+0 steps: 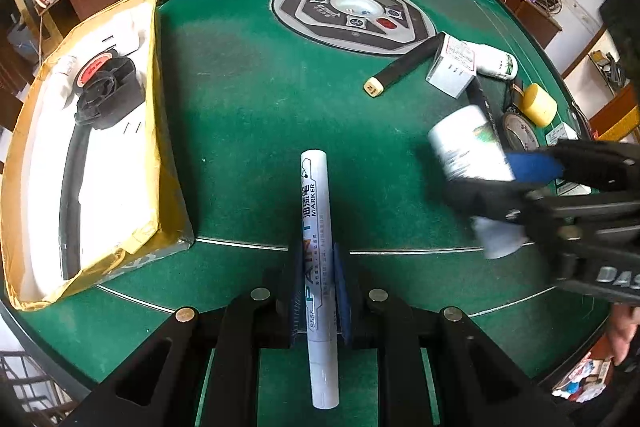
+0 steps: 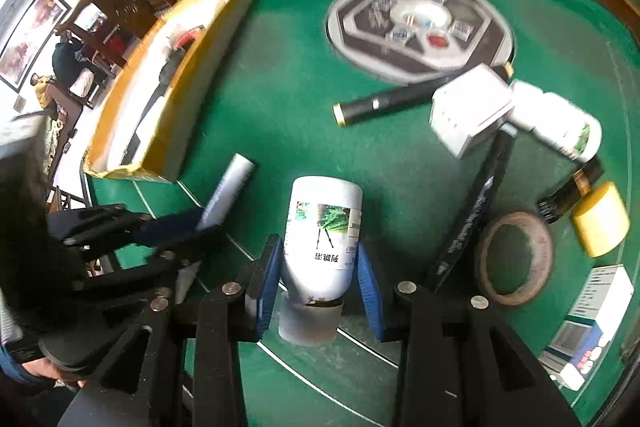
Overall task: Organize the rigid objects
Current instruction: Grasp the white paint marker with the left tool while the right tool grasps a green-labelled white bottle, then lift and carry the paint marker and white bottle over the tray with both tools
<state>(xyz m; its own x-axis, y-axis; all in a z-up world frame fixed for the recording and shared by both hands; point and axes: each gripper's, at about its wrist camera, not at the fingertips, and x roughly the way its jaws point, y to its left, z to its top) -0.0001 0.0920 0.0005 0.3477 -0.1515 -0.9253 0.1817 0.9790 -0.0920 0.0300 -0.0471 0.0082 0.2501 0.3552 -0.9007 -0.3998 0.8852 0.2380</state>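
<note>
Left hand-held gripper (image 1: 318, 291) clamping paint marker (image 1: 316, 211), bottle (image 2: 322, 239) between right hand-held gripper (image 2: 320, 287) pads

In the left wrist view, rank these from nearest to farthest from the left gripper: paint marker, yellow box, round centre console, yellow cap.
1. Paint marker: clamped between the left gripper's fingers, in the middle.
2. Yellow box: on the table to the left.
3. Yellow cap: far right, beside the tape roll.
4. Round centre console: middle of the table, beyond everything else listed.
</note>
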